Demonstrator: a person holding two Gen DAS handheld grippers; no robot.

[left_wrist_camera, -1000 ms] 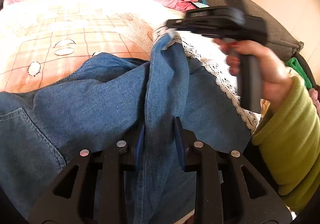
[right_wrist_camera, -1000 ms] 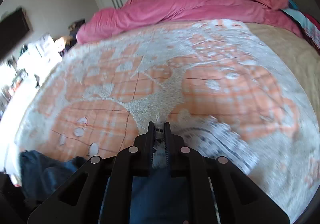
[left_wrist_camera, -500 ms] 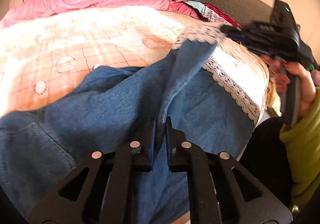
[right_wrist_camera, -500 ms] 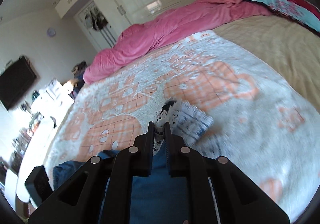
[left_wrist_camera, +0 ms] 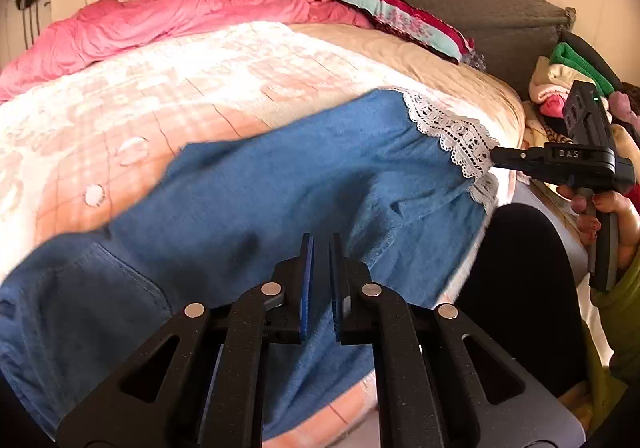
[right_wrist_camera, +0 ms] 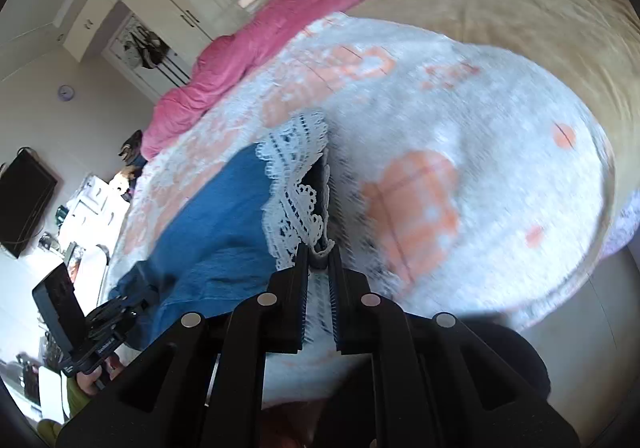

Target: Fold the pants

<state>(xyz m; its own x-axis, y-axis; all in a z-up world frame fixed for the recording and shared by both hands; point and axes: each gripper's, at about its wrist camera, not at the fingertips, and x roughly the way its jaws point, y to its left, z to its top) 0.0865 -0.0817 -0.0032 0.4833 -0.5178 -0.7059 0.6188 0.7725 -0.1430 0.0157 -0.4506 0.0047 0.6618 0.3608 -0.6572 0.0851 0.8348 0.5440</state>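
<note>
Blue denim pants (left_wrist_camera: 280,200) with a white lace hem (left_wrist_camera: 452,136) lie spread across the bed's near edge. My left gripper (left_wrist_camera: 320,248) is shut on a fold of the denim near the waist end. My right gripper (right_wrist_camera: 319,256) is shut on the lace hem (right_wrist_camera: 296,184), pulling the leg out to the right; it shows at the right in the left wrist view (left_wrist_camera: 496,160). The pants also show in the right wrist view (right_wrist_camera: 212,232), with the left gripper (right_wrist_camera: 128,302) at their far end.
The bed carries a white and orange patterned blanket (left_wrist_camera: 160,96) and a beige sheet (left_wrist_camera: 400,56). A pink duvet (left_wrist_camera: 180,16) and pillows (left_wrist_camera: 408,20) lie at the back. A pile of clothes (left_wrist_camera: 560,88) sits at the right. A dark chair back (left_wrist_camera: 524,288) stands close by.
The right gripper has pulled the lace hem out to the right, stretching the leg flat over the bed. The left gripper has stayed shut on the denim.
</note>
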